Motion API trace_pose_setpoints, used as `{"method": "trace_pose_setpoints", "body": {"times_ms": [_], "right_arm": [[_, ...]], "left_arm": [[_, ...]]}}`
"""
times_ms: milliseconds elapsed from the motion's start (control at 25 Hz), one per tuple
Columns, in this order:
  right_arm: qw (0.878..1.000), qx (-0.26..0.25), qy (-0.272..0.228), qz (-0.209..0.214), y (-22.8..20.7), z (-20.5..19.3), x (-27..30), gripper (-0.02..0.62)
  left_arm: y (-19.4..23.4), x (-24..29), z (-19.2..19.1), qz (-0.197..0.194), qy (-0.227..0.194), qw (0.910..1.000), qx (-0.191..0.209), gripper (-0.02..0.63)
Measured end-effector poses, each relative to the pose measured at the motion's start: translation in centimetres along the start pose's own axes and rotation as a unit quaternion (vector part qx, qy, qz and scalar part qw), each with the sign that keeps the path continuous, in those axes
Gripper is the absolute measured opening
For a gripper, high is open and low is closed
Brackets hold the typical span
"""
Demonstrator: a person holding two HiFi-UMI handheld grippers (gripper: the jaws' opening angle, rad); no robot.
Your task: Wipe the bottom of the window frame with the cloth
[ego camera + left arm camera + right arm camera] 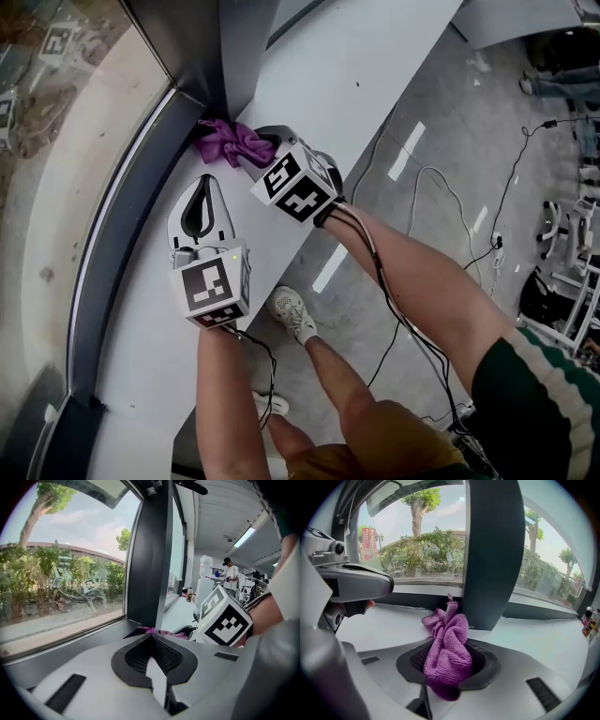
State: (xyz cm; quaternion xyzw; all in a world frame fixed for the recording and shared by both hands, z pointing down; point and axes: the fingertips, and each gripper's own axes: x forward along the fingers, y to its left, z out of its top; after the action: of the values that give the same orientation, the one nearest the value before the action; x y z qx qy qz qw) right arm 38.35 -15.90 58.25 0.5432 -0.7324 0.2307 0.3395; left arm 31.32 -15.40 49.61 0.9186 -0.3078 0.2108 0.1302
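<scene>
The purple cloth (232, 142) is bunched between the jaws of my right gripper (260, 152). In the right gripper view the two dark pads are closed on its thick middle (447, 656), with a fold hanging below them and the loose end reaching forward. That loose end lies on the white sill (314, 80), right at the corner where the dark bottom rail of the window frame (120, 220) meets the upright post (239, 52). From the right gripper view the tip of the cloth seems to touch the foot of the post (492, 550) and the rail (417, 601), though I cannot be sure of contact with the rail. My left gripper (202, 197) rests on the sill just beside the right one, on the side nearer me, and points along the rail. Its own view shows the fingertips (151, 638) pressed together with nothing held between them; the cloth (157, 631) peeks out just past them, and the right gripper's marker cube (226, 617) sits to the right. Beyond the rail is the window glass (66, 141), with trees and shrubs outside. Below the sill edge I see the grey floor (441, 122), loose cables (441, 183) and one white shoe (294, 314).
</scene>
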Motion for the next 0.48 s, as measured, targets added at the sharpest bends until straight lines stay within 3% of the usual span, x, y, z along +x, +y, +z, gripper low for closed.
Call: {"method": "trace_pose_setpoints", "body": {"times_ms": [320,480], "right_arm": [[1.000,-0.003,0.003,0.015,0.2,-1.1,-0.8,0.140],[1.000,0.006,0.003,0.021,0.6,-2.0,-1.7,0.140]], "left_arm": [[-1.8,0.2,0.2,-0.014,-0.003,0.9999,0.008,0.003],[-2.3,0.1,-0.2,-0.022,-0.001,0.9992,-0.035,0.003]]}}
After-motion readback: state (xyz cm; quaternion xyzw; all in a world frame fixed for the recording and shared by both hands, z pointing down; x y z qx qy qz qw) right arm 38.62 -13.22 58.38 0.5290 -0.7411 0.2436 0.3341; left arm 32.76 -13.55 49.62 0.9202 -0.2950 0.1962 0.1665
